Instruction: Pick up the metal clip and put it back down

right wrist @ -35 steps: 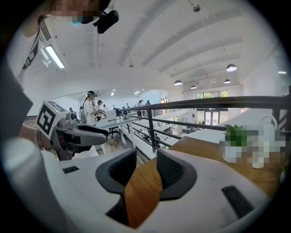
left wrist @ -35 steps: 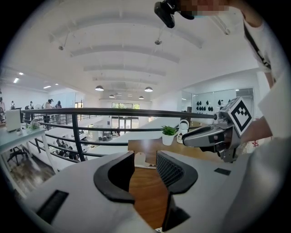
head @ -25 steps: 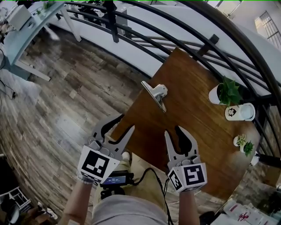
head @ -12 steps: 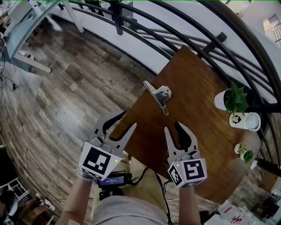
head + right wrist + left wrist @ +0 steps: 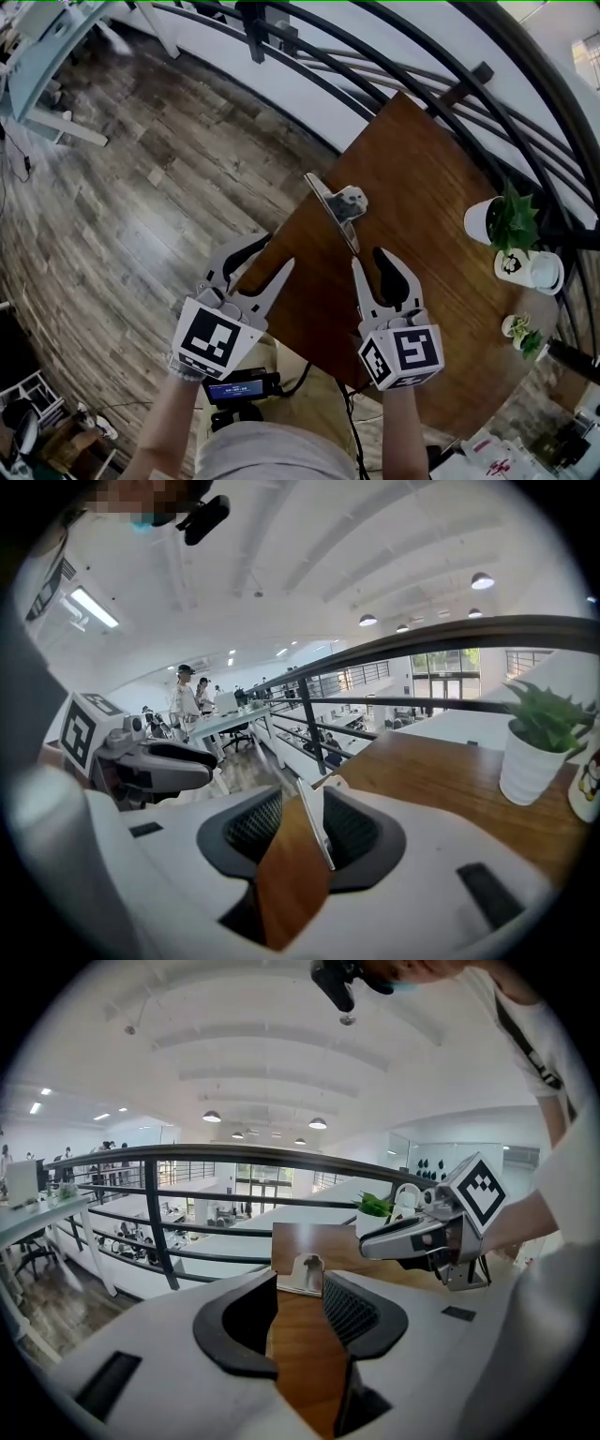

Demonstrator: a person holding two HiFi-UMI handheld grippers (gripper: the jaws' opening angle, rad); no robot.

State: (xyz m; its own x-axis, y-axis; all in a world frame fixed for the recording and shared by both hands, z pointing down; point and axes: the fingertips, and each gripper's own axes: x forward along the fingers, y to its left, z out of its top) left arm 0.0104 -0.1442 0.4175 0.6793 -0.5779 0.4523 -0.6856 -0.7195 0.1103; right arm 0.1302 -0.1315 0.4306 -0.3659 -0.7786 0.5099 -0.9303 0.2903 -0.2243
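The metal clip [image 5: 339, 208] lies on the wooden table [image 5: 422, 178] near its left edge, with its handle pointing toward me. My right gripper [image 5: 368, 262] is open just short of the clip's near end. In the right gripper view the clip [image 5: 315, 825] shows edge-on in line with the gap of the right gripper [image 5: 300, 832], and neither pad touches it. My left gripper [image 5: 267, 258] hangs open over the table's near left corner, empty. From the left gripper [image 5: 300, 1314] the clip [image 5: 302, 1274] stands ahead on the table.
A potted plant [image 5: 502, 217] and a white mug [image 5: 530, 270] stand at the table's right side, with a smaller plant [image 5: 520, 330] nearer me. A dark metal railing [image 5: 375, 52] runs behind the table. Wooden floor [image 5: 122, 216] lies to the left.
Both grippers have moved forward, closer to the clip; the right one's tips now sit just behind its handle. Their jaws have kept the same width.
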